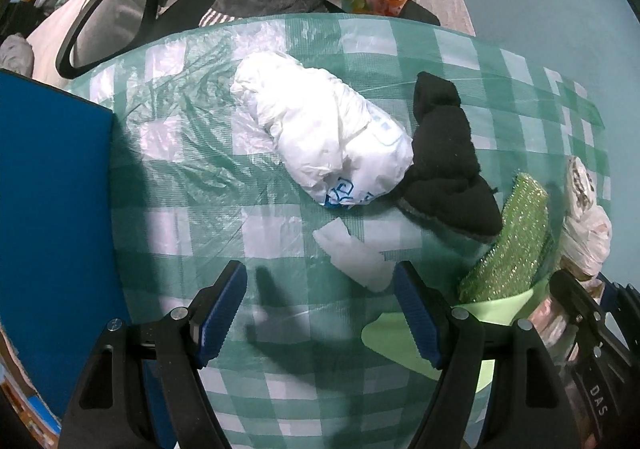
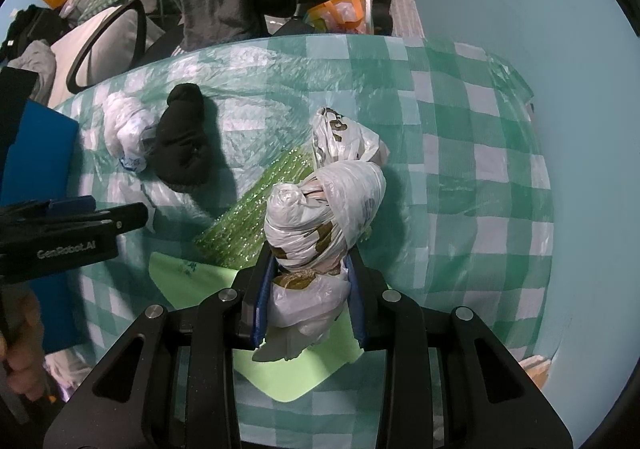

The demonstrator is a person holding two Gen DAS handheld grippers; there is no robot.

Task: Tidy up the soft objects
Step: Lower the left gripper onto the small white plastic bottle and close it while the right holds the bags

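While jaws clamp it, knotted bag protrudes forward.

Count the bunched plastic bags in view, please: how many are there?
3. One white bag with blue print lies beside the black sock. One knotted bag is in the right gripper. Another lies just behind it. More may be hidden.

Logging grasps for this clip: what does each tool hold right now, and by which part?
The right tool clamps the knotted white plastic bag at its lower end. The left tool is open over the checked tablecloth, holding nothing.
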